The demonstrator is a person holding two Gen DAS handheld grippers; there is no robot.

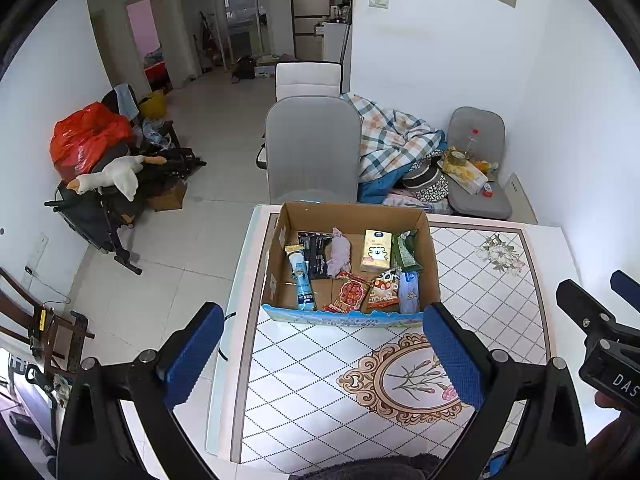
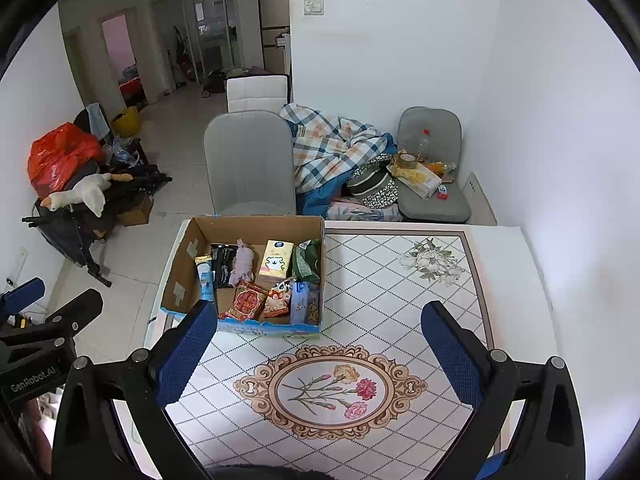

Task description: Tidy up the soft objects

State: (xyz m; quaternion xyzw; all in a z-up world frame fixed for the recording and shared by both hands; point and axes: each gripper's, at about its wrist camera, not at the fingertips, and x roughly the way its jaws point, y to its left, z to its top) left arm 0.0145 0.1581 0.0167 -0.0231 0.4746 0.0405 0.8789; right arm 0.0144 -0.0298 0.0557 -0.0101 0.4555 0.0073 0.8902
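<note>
An open cardboard box (image 1: 430, 256) (image 2: 182, 276) stands at the far left of the patterned table (image 1: 496, 304) (image 2: 400, 312). In it lie several soft packs: a pale purple cloth bundle (image 1: 339, 254) (image 2: 243, 265), a yellow tissue pack (image 1: 375, 256) (image 2: 275, 262), a red snack bag (image 1: 352, 292) (image 2: 246, 302), a blue pack (image 1: 409, 292) (image 2: 299, 302), a green pack (image 1: 406, 254) (image 2: 307, 260) and a black pack (image 1: 315, 254). My left gripper (image 1: 324, 356) is open and empty, held above the table in front of the box. My right gripper (image 2: 320, 354) is open and empty, to the right of the box.
A grey chair (image 1: 314, 152) (image 2: 250, 164) stands behind the box. A checked blanket (image 1: 390, 136) (image 2: 332, 140) and a second chair with clutter (image 1: 476, 168) (image 2: 430, 172) are behind the table. A stroller with a plush goose (image 1: 108, 178) stands on the floor at left.
</note>
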